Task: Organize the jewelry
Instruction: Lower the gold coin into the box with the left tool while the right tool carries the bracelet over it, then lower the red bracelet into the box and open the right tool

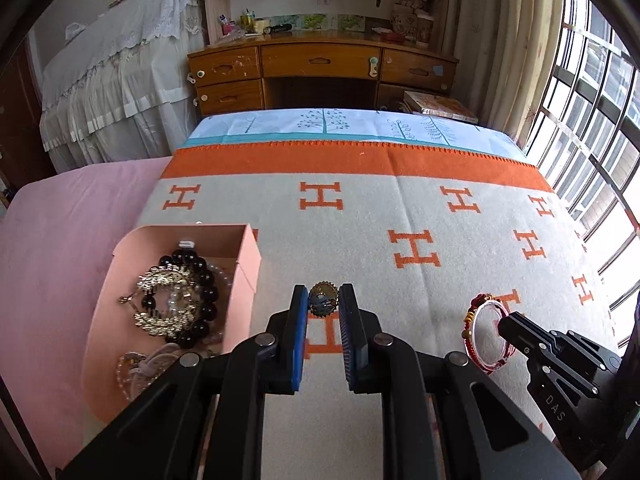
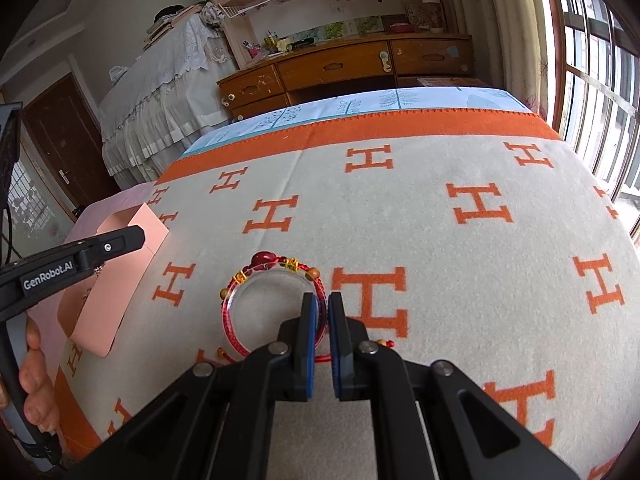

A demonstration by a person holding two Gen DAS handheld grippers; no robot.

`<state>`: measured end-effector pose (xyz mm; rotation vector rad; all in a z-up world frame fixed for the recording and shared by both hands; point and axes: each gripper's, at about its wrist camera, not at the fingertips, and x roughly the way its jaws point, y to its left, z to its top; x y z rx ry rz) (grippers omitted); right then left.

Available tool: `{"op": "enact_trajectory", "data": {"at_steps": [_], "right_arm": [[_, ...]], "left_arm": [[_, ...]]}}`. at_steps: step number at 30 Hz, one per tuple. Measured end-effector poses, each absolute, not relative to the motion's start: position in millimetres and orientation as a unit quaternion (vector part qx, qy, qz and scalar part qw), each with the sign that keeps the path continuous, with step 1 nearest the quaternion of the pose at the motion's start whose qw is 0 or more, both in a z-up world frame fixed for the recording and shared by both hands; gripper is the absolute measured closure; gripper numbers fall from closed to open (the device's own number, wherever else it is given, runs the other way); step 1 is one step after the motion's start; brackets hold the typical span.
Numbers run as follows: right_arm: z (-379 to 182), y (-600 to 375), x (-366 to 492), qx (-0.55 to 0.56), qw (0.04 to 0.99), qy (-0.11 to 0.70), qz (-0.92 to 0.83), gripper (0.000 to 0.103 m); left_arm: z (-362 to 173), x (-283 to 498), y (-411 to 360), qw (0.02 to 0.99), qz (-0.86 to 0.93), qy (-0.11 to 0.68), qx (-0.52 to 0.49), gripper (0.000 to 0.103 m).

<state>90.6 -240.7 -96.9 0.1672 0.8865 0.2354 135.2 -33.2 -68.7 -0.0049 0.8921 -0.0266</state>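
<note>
- Pink box (image 1: 240,268) at nine o'clock already holds several pieces.
- My left gripper (image 1: 323,300) pinches a small brooch (image 1: 323,294).
- My right gripper (image 2: 322,312) clamps the red bracelet (image 2: 240,292); both remain unboxed.

Bedroom background

Grey blanket (image 1: 360,220) with orange H pattern and orange border, laid over pink sheet (image 1: 60,240). Wooden desk (image 1: 320,64) with drawers behind the bed. White lace cover (image 1: 120,60) draped left. Barred window (image 1: 592,140) right, beige curtain (image 1: 488,40) beside it.
</note>
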Motion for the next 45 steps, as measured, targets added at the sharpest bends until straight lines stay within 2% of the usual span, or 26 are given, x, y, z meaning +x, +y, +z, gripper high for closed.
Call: {"op": "enact_trajectory", "data": {"at_steps": [11,20,34,37,39,45], "right_arm": [[-27,-178,71,0.028,0.908,0.379,0.178,0.097],[24,-97,85,0.008,0.905,0.351,0.239,0.097],[-24,-21,130,-0.003,0.864,0.442,0.241,0.097],[-37,-13,137,-0.007,0.850,0.467,0.244,0.096],[-44,-12,141,-0.002,0.840,0.482,0.249,0.096],[-43,-18,137,0.016,0.840,0.483,0.248,0.096]], "left_arm": [[-12,85,65,0.917,0.033,0.395,-0.042,0.090],[-27,72,101,0.912,0.004,0.406,-0.062,0.090],[-82,93,119,0.892,-0.002,0.447,-0.069,0.088],[-83,92,119,0.894,0.000,0.443,-0.062,0.069],[-80,89,119,0.899,0.003,0.434,-0.056,0.052],[-71,84,116,0.907,0.002,0.419,-0.047,0.048]]}}
